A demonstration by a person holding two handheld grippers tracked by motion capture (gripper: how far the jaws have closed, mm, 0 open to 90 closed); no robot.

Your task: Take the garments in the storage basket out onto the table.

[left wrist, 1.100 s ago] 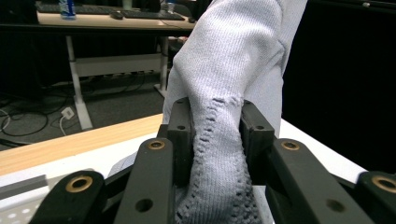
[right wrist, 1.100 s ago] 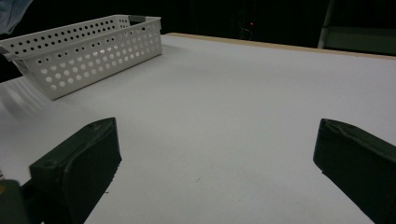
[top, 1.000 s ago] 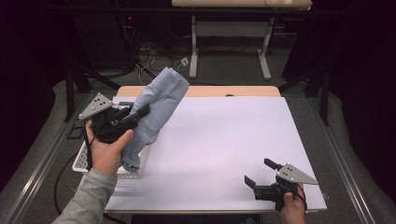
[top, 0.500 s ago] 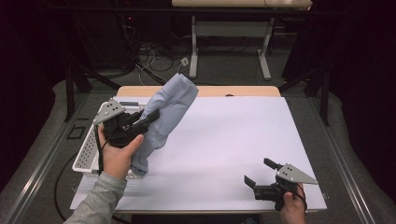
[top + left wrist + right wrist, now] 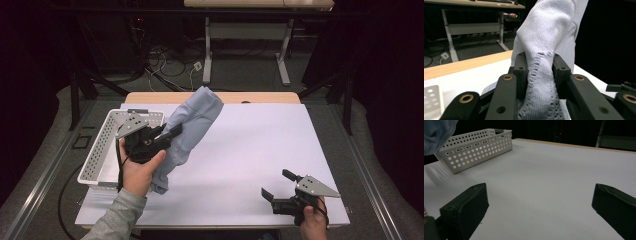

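We see the left gripper [image 5: 172, 132] pinching a pale blue knitted cloth [image 5: 192, 125] — its jaws are pressed onto a gathered fold, as the left gripper view shows [image 5: 539, 75]. The cloth hangs lifted over the left part of the table [image 5: 240, 150], its lower end reaching down near the front left corner, just beside a white perforated basket [image 5: 100, 145] at the left edge. The right gripper [image 5: 281, 185] sits low near the front right corner — jaws spread wide, nothing between them, well apart from the cloth.
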